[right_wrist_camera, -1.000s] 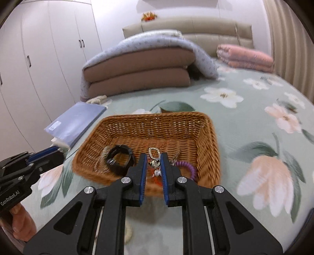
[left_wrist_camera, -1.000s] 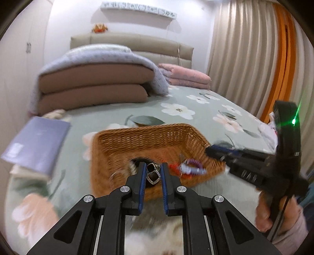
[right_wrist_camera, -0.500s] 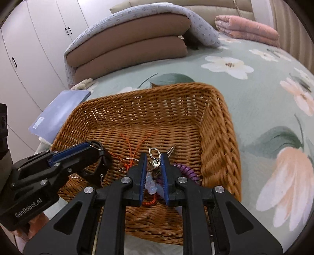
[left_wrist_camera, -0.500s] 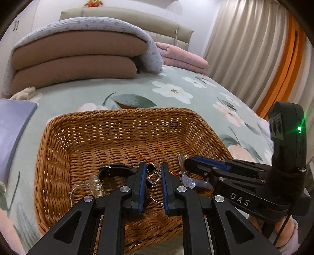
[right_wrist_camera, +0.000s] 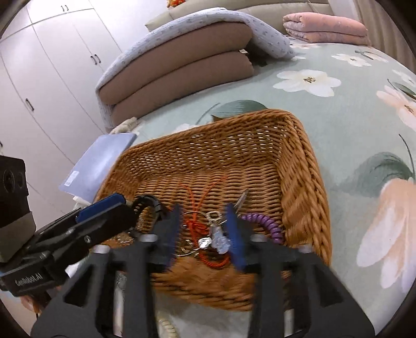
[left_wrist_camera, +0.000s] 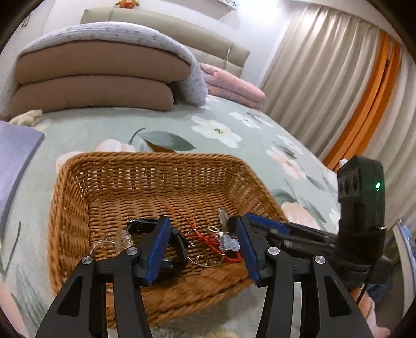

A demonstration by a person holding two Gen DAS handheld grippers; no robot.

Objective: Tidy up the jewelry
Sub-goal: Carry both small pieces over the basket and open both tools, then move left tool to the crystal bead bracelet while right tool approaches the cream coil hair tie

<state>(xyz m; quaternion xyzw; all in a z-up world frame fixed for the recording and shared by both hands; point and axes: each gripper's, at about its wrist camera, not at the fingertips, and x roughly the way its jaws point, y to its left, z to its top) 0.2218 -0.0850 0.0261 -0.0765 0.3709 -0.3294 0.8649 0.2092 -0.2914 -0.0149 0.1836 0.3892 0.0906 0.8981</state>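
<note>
Floral bedspread (left_wrist_camera: 221,122) lying under everything, left gripper (left_wrist_camera: 202,249) and right gripper (right_wrist_camera: 202,234) both opening, clamping nothing, hovering over tangled jewelry (right_wrist_camera: 208,234) sitting inside wicker basket (left_wrist_camera: 156,166), folded quilts (left_wrist_camera: 98,78) resting beyond.

Tangled jewelry (left_wrist_camera: 210,241): red cord, silver rings, purple coil, black band, in the wicker basket (left_wrist_camera: 78,208).

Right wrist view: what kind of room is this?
A bedroom, most likely: a bed with a green floral bedspread, folded brown quilts by a padded beige headboard, and white wardrobe doors.
</note>
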